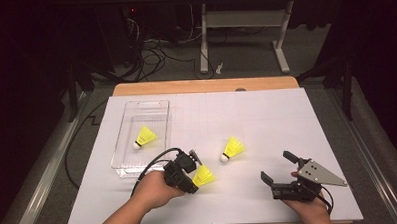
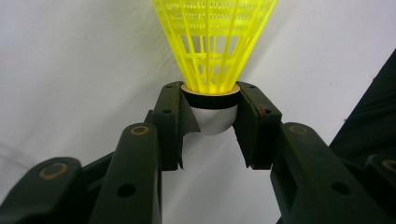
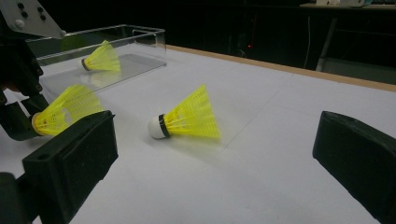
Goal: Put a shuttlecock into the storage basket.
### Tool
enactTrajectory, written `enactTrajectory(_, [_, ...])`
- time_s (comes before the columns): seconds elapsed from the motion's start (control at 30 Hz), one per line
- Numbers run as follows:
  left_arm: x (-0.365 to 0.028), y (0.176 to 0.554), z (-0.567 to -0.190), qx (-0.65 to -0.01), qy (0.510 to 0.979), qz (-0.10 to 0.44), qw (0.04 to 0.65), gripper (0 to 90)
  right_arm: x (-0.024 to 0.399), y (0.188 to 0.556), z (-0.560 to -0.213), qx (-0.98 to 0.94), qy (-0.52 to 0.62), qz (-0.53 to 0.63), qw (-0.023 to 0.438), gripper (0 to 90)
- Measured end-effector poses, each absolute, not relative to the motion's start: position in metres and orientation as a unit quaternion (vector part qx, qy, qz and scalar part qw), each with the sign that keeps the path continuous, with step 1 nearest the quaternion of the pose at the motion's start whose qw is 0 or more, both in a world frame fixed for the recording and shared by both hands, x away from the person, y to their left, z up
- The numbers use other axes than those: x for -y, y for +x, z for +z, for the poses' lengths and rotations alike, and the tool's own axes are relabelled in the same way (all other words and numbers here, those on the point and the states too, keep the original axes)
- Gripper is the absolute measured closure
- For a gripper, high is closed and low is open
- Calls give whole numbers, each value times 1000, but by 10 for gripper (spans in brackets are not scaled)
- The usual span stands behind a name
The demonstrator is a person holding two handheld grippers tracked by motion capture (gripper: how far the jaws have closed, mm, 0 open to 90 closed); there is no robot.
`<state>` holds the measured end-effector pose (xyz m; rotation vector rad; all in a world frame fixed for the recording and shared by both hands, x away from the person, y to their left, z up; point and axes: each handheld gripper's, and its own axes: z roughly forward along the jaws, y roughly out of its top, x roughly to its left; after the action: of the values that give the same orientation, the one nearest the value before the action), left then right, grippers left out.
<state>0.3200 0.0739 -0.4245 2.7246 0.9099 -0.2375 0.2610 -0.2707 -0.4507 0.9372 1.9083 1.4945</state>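
My left gripper [image 2: 211, 116] is shut on the white cork base of a yellow shuttlecock [image 2: 212, 46], whose skirt points away from the jaws. From above, that held shuttlecock [image 1: 204, 176] sits just right of the left hand, at the table's front centre; the right gripper view shows it [image 3: 65, 109] at the left. A second yellow shuttlecock [image 1: 232, 150] [image 3: 187, 119] lies on its side on the white sheet between the hands. A third [image 1: 144, 137] [image 3: 100, 58] lies inside the clear tray [image 1: 159, 106]. My right gripper [image 1: 278, 165] [image 3: 215, 154] rests open at the front right, nothing between its jaws.
The clear plastic tray [image 3: 149, 35] stands at the left of the white sheet [image 1: 267, 119], just beyond the left hand. The table's wooden far edge [image 1: 205, 85] borders the sheet. Beyond it are desk legs [image 1: 203, 42] and cables on the floor.
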Motion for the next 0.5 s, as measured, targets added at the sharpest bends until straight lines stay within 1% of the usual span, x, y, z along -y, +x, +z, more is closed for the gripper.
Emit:
enactTrajectory(0.2, [-77, 317, -419, -316, 935, -91, 131, 645, 271, 261, -451, -707, 348, 554, 268, 7])
enactTrajectory(0.5, [-81, 316, -415, -317, 937, -90, 119, 646, 270, 261, -451, -708, 347, 554, 268, 6])
